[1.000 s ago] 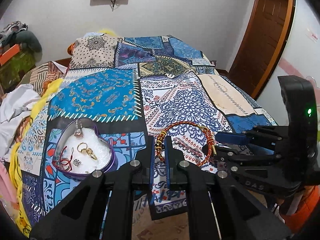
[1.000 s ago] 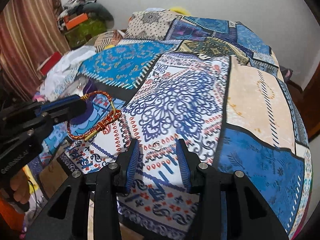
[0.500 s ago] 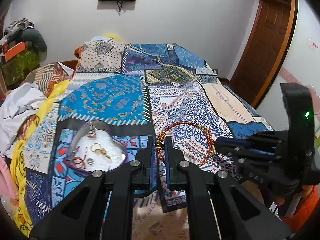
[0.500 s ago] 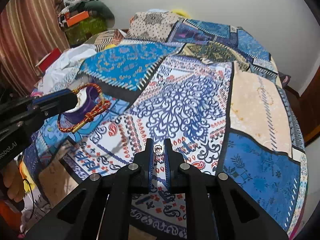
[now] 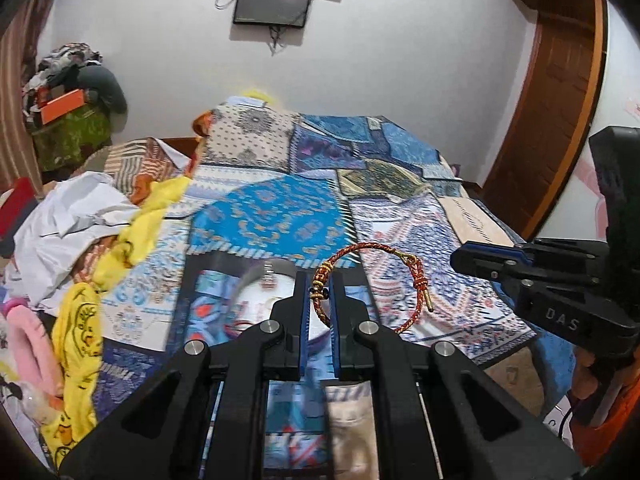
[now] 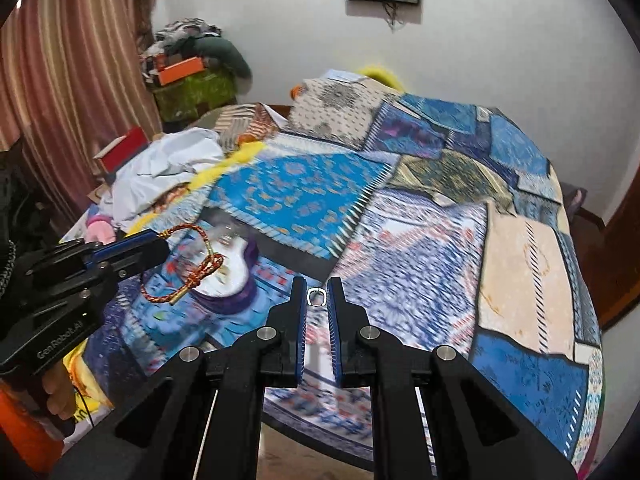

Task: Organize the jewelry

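Observation:
My left gripper (image 5: 319,278) is shut on a red and gold braided bracelet (image 5: 416,270) and holds it in the air above the bed, over the near side of the purple heart-shaped box (image 5: 276,280). The bracelet (image 6: 200,268) hangs from the left gripper (image 6: 160,246) in the right wrist view, just in front of the box (image 6: 236,276), which has a white lining. My right gripper (image 6: 317,286) is shut on a small silver ring (image 6: 317,297), raised above the bedspread to the right of the box. It also shows in the left wrist view (image 5: 460,258).
A patterned blue patchwork bedspread (image 6: 420,208) covers the bed. White, yellow and pink clothes (image 5: 80,216) are heaped along the left side. A wooden door (image 5: 552,112) stands at the right. A screen (image 5: 274,0) hangs on the far wall.
Both grippers have risen and moved left towards the heart-shaped box, each keeping its piece. The right gripper closed on the ring between the earliest frame and the middle one.

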`<action>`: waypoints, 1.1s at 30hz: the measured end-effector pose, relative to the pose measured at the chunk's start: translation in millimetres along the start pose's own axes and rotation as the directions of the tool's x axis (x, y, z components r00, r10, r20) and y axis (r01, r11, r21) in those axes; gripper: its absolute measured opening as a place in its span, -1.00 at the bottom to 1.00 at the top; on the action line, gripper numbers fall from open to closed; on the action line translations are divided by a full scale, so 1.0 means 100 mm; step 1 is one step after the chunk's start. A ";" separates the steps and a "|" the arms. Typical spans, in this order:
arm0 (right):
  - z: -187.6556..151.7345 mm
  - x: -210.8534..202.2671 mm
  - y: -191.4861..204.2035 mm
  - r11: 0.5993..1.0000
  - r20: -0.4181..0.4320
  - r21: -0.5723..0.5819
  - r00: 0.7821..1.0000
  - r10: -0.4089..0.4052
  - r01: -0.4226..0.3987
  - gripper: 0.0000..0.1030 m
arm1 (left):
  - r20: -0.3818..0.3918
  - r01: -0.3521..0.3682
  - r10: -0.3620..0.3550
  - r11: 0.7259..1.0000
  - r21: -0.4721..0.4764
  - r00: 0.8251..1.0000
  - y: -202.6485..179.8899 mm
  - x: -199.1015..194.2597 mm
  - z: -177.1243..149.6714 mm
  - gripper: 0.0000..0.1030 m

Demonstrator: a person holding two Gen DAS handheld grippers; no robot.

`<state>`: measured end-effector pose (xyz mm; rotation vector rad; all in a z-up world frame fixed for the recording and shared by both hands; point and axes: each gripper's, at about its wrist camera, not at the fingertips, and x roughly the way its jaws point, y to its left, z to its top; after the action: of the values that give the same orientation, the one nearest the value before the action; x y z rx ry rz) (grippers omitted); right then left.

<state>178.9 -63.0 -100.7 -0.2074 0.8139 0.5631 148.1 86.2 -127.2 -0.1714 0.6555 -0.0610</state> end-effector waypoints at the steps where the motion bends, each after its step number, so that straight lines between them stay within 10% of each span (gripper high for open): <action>1: 0.02 0.02 0.05 1.000 0.002 -0.007 1.000 0.007 -0.007 -0.83 | 0.003 -0.012 0.012 1.000 -0.006 1.000 0.05 -0.02 0.00 -0.86; 33: 0.04 0.93 0.55 0.989 -0.170 -0.019 0.975 0.142 -0.148 -0.82 | -0.141 -0.077 0.073 0.997 -0.026 0.987 0.57 0.74 -0.23 -0.86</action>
<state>202.4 21.6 -164.8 -0.2279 0.9896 0.7031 192.7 130.5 -199.8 -0.1739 0.8030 0.0102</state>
